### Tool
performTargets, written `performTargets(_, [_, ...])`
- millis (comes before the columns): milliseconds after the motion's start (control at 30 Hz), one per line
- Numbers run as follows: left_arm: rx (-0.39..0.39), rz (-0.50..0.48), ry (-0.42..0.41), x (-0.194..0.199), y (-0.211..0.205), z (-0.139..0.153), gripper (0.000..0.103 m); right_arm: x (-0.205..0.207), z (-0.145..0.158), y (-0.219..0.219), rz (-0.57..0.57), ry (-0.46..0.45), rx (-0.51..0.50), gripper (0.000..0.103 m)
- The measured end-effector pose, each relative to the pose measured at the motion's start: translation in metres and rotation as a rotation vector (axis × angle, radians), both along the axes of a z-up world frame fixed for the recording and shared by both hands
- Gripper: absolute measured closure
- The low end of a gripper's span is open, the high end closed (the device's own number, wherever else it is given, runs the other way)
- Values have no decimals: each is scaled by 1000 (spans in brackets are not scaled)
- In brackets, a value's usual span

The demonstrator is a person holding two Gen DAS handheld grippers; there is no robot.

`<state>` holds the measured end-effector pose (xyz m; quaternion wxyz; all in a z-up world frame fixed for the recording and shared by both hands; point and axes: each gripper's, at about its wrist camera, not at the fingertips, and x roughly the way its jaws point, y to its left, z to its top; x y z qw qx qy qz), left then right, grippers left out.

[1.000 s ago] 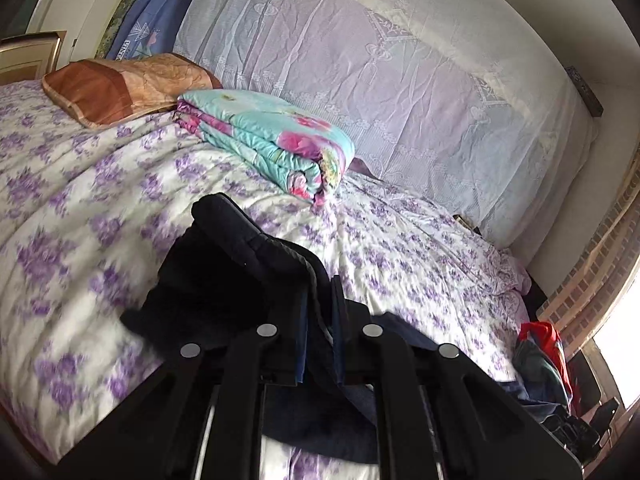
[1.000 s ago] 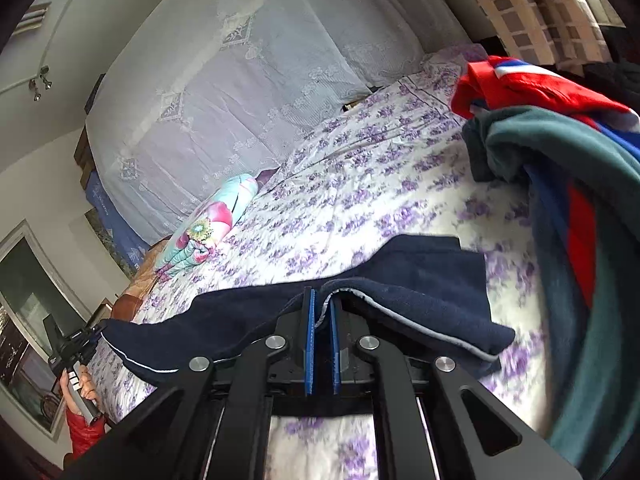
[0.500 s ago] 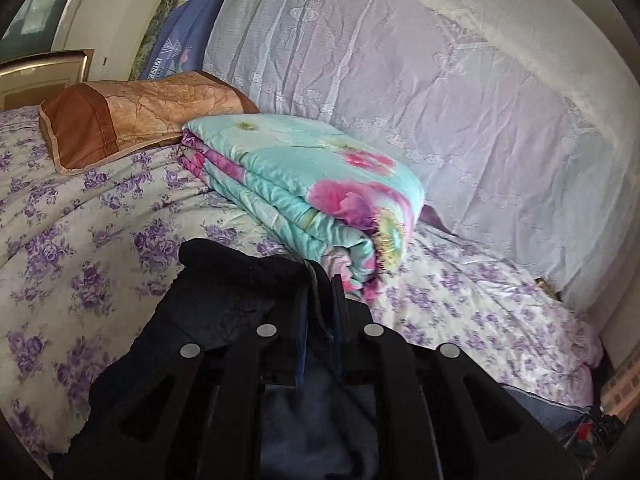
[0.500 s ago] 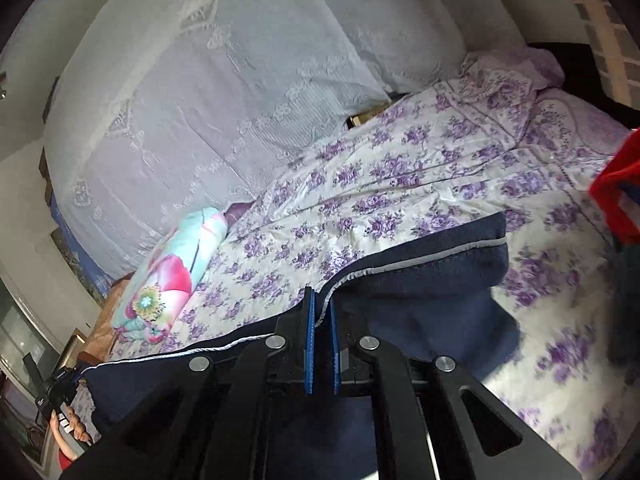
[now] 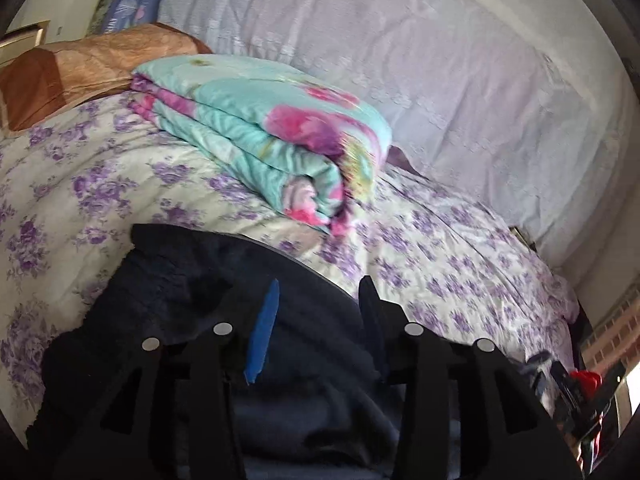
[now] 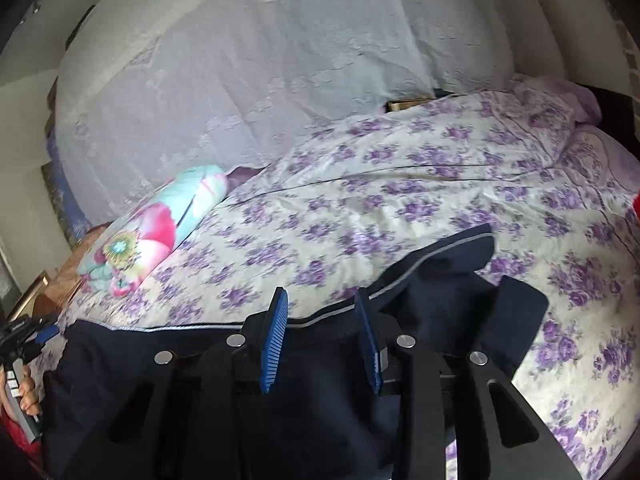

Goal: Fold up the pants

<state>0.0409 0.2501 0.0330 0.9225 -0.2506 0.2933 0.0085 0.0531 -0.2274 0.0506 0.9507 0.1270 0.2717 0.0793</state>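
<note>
Navy fleece pants with grey piping lie flat on the purple-flowered bed. Left tool and right tool both opening, blue pads clear of the cloth beneath.

Folded quilt ahead, open bedsheet rightward

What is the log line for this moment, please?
left gripper: opening, off pants | right gripper: opening, off pants | pants: on bed
</note>
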Motion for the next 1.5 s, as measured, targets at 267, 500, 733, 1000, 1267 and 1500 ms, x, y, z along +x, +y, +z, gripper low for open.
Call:
performTargets(267, [46, 35, 144, 20, 2, -29, 50, 5, -16, 60, 152, 75, -208, 64])
performTargets(500, [-168, 251, 207, 28, 97, -60, 60, 40, -19, 141, 389, 133, -390, 52])
performTargets(733, [-22, 317, 208, 36, 87, -51, 54, 80, -63, 205, 459, 246, -576, 47])
performTargets(1000, [-105, 325, 200, 31, 106, -48, 51, 126, -37, 196, 338, 218, -423, 57])
performTargets(1267, [-116, 321, 228, 23, 116, -45, 44, 81, -31, 252, 727, 156, -515, 48])
performTargets(1500, [-156, 303, 274, 29, 122, -57, 42, 85, -55, 268, 824, 192, -567, 65])
